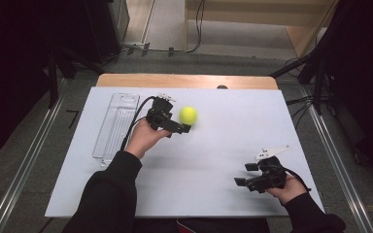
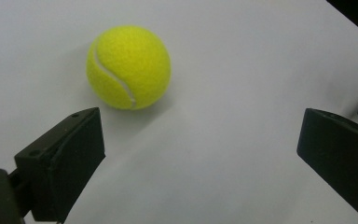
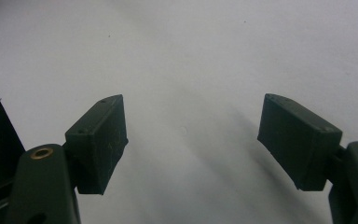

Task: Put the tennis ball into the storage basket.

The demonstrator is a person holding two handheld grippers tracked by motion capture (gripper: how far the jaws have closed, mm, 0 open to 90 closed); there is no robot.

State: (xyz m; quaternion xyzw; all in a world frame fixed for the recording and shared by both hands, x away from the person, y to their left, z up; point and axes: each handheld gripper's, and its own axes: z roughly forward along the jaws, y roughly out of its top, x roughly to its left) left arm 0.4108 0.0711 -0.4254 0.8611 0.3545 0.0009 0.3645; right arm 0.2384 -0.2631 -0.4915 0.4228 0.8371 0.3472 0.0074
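Tongs in the person's right hand (image 1: 267,177) sit nearest, jaws apart over bare white desk (image 1: 223,160), holding nothing. Farther in, the left tongs (image 1: 175,127) are spread wide just beside a yellow tennis ball (image 1: 188,115). The left gripper view shows the ball (image 2: 128,67) resting on the desk ahead of the jaws, nearer one jaw, untouched. Farther left lies a clear plastic tray (image 1: 116,124).

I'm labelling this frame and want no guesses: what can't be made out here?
- Clear tray, high view: too small and see-through to tell contents.
- Left gripper, high view: ball contact unclear.
- Tennis ball, left gripper view: far side hidden.
- Dark spot at table far edge: too small.
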